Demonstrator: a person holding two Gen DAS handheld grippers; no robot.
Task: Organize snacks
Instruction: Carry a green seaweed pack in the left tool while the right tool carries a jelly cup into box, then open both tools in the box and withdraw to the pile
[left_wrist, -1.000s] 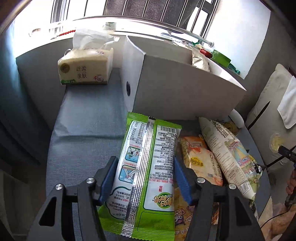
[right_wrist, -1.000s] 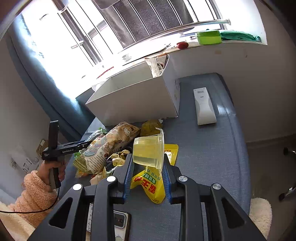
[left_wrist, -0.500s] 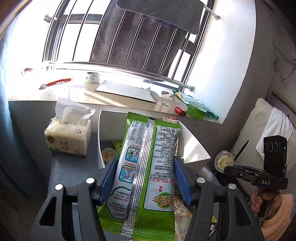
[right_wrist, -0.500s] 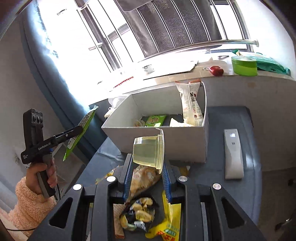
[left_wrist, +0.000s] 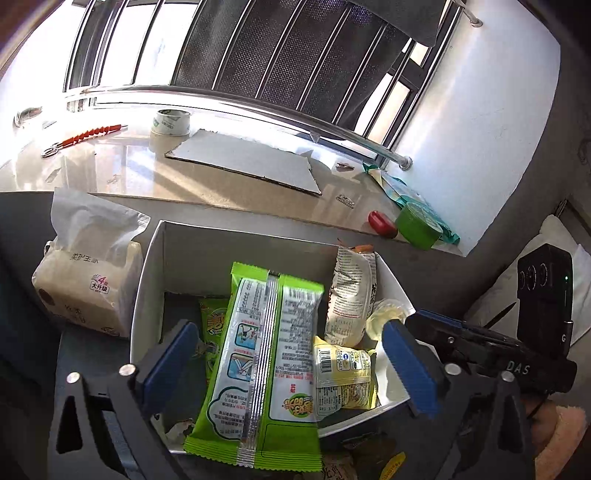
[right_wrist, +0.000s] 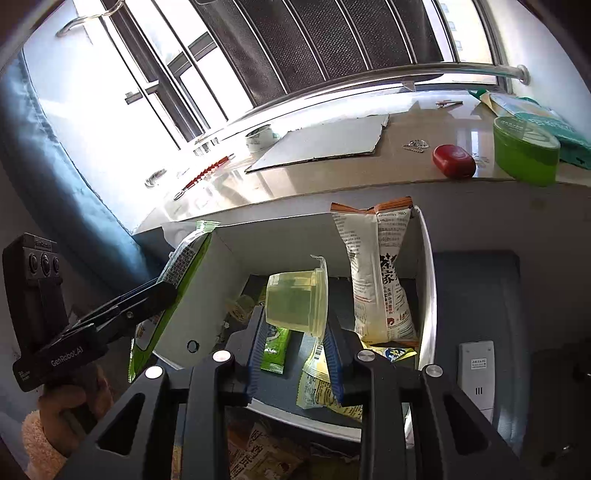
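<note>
A white box (left_wrist: 147, 280) holds several snack packs, with a tall white pack (left_wrist: 349, 295) upright at its right wall. My left gripper (left_wrist: 288, 365) is open above the box; the green snack pack (left_wrist: 262, 365) lies between the spread fingers, its lower end over the box's front edge. My right gripper (right_wrist: 295, 343) is shut on a clear yellow jelly cup (right_wrist: 297, 301) and holds it over the box's inside (right_wrist: 426, 295). The cup (left_wrist: 384, 317) and right gripper also show in the left wrist view. The green pack (right_wrist: 173, 291) shows at the box's left wall.
A tissue pack (left_wrist: 88, 284) stands left of the box. A white remote (right_wrist: 476, 373) lies right of it. More snacks (right_wrist: 258, 454) lie before the box. The sill behind holds cardboard (left_wrist: 243, 162), tape (left_wrist: 170, 122), a green tin (right_wrist: 524, 151) and a red case (right_wrist: 454, 161).
Both grippers moved forward over the box. My left gripper opened and the green pack came free between its fingers. The right gripper brought the jelly cup over the box's inside.
</note>
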